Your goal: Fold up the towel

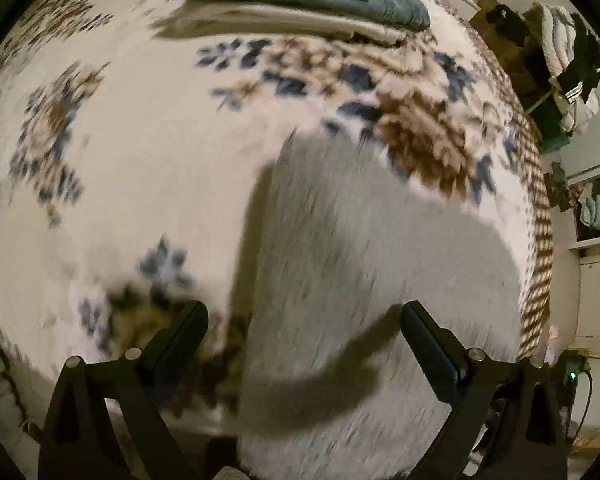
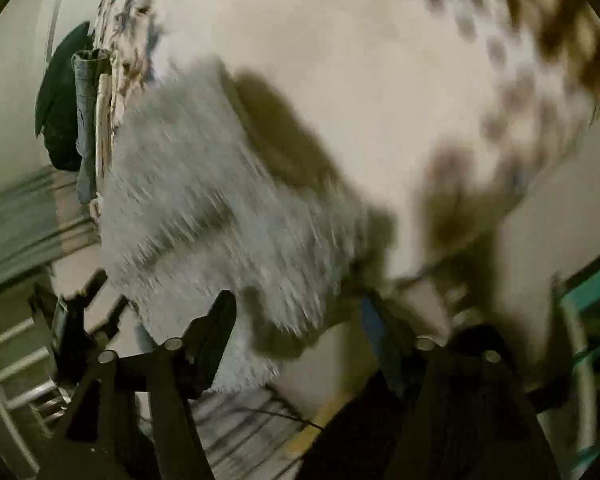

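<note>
With the towel as landmark: it is a pale grey, fluffy cloth lying on a bed covered by a cream blanket with blue and brown flowers, close to the bed's near edge. In the left wrist view, bare blanket lies to the towel's left; beyond it, well apart at the far side, sits a stack of folded cloths, a dark teal one on top of cream ones. The left hand-held gripper hangs above the towel's near left part, jaws spread wide and holding nothing; the towel's left edge passes between the two fingers, so most of the cloth lies ahead and to the right. Its long axis seems to run away from this gripper, toward the far side of the bed, though motion blur makes the outline soft.

In the right wrist view the towel lies ahead and to the left of the right hand-held gripper, whose jaws are also spread and empty; the near edge falls between its fingers. Both grippers are about equally near, so I judge the next grasp to be at the near edge or its corners
</note>
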`<state>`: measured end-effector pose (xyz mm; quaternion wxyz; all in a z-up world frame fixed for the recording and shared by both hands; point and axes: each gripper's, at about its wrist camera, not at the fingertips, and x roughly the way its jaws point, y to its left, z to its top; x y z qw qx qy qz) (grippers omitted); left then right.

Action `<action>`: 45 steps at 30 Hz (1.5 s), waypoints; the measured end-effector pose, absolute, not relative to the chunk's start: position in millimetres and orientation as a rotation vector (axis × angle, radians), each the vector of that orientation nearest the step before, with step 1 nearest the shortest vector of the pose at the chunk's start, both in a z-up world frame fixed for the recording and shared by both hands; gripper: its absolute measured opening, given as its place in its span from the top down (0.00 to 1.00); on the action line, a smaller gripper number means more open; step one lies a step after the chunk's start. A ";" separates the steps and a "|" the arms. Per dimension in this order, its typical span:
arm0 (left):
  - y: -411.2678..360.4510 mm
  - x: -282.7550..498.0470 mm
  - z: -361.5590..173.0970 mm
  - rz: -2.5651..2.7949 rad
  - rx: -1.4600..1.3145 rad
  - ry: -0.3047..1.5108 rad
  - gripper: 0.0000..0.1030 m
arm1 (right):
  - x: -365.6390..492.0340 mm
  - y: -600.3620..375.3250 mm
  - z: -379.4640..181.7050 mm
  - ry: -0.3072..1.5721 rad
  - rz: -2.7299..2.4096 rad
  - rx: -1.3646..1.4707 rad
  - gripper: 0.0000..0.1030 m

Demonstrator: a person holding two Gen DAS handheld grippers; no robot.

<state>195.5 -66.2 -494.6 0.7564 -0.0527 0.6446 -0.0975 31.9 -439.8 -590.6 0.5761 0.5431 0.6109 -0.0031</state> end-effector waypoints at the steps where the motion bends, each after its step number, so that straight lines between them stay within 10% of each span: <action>1: -68.3 190.7 -497.5 -0.214 -0.104 1.417 0.03 | 26.5 -432.2 -595.5 1.412 0.024 1.323 0.86; 9: -52.6 159.3 -549.1 -0.173 -0.066 1.518 0.03 | 22.4 -422.4 -604.7 1.530 -0.042 1.104 0.90; 14: -58.7 166.7 -532.9 -0.195 -0.046 1.466 0.03 | 39.5 -432.9 -556.4 1.493 -0.018 0.975 0.49; 22: -61.5 176.1 -543.6 -0.209 -0.049 1.468 0.03 | 101.0 -489.6 -561.3 1.271 -0.070 1.139 0.37; 23: -61.8 176.1 -544.1 -0.211 -0.047 1.466 0.03 | 111.3 -489.9 -575.9 1.283 -0.051 1.195 0.38; 25: -61.8 173.1 -545.8 -0.218 -0.049 1.462 0.03 | 131.1 -493.5 -583.5 1.239 -0.016 1.220 0.84; 32: -52.8 168.6 -549.5 -0.240 -0.082 1.458 0.03 | 175.5 -486.4 -565.6 1.226 -0.087 1.002 0.88; 34: -50.6 169.0 -548.1 -0.233 -0.096 1.461 0.03 | 177.4 -483.3 -569.5 1.272 -0.042 1.035 0.82; 38: -43.8 167.9 -542.4 -0.254 -0.174 1.446 0.03 | 147.4 -481.8 -551.0 1.288 -0.044 0.993 0.18; 45: -36.2 173.8 -565.8 -0.349 -0.309 1.434 0.01 | 68.8 -440.5 -598.5 1.410 0.128 1.105 0.14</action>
